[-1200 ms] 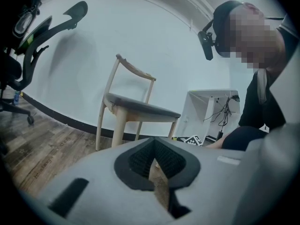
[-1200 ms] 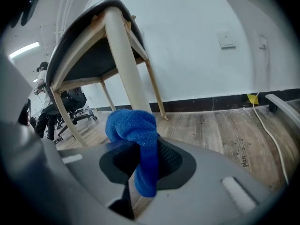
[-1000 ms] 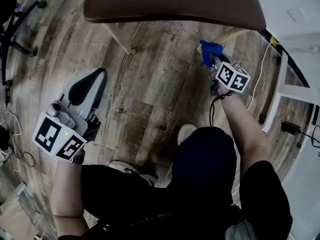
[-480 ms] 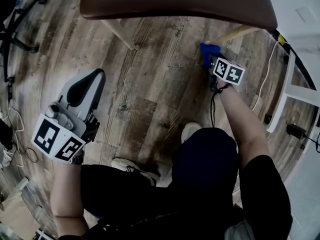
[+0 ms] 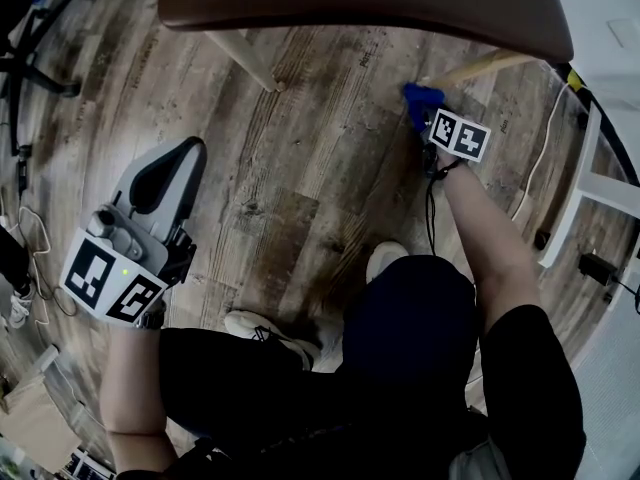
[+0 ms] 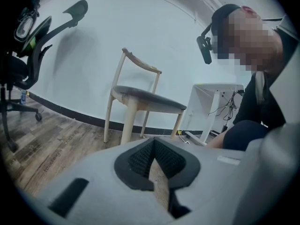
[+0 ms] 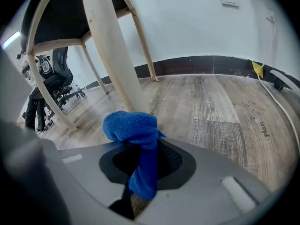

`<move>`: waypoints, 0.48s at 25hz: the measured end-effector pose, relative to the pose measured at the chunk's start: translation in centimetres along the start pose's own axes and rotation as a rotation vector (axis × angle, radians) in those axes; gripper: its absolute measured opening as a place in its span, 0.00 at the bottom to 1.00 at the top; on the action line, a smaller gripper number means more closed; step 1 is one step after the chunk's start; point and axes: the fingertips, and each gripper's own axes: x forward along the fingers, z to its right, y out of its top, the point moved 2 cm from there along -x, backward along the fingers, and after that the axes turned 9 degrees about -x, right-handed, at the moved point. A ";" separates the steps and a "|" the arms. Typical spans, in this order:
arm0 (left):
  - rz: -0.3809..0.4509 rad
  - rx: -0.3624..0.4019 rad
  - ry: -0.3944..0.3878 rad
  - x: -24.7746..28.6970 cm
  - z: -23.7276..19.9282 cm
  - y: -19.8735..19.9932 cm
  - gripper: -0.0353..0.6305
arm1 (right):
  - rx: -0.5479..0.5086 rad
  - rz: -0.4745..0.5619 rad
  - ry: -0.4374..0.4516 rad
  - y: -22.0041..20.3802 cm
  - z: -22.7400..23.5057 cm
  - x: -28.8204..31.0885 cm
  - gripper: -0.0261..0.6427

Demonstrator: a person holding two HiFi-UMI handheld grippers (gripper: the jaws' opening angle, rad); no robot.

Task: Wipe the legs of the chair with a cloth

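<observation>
Head view: I look steeply down past the brown seat of the chair [image 5: 360, 3]. My right tool [image 5: 424, 116] is stretched forward and low, with the blue cloth [image 5: 420, 100] at its tip, right at the bottom end of the pale leg [image 5: 478, 65] on that side. From here I can't quite tell whether the cloth is pressed on the wood or only just beside it. My left tool [image 5: 170, 168] hangs well apart over the plank floor [image 5: 300, 188], idle.

Left gripper view: the left tool [image 6: 153, 161] is clenched on nothing. Its dark pads meet at the far end and only floorboards show through the slit. The whole chair [image 6: 140, 97] stands beyond it, all four legs in sight, with a black office chair [image 6: 28, 41] off to one side.

Right gripper view: the right tool [image 7: 145, 149] is grasping the cloth [image 7: 136, 130], a strip pinched between the pads and a bunched head sticking out ahead. That head touches the foot of the leg [image 7: 115, 55], just above the floor.

I judge the wiping to be in hand at the lowest part of this leg. The next move calls for a firm grip, with the bunch sliding along and round the leg. The other legs come after that.
</observation>
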 end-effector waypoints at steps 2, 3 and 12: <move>0.001 0.000 -0.005 0.1 0.2 0.0 0.06 | 0.001 -0.004 0.004 0.0 0.0 -0.1 0.17; 0.001 0.002 -0.008 0.2 0.3 0.0 0.06 | 0.001 -0.006 0.003 0.0 0.0 -0.2 0.17; 0.019 0.012 -0.025 -0.1 0.6 0.4 0.06 | -0.003 0.069 0.013 2.1 -0.3 -3.8 0.17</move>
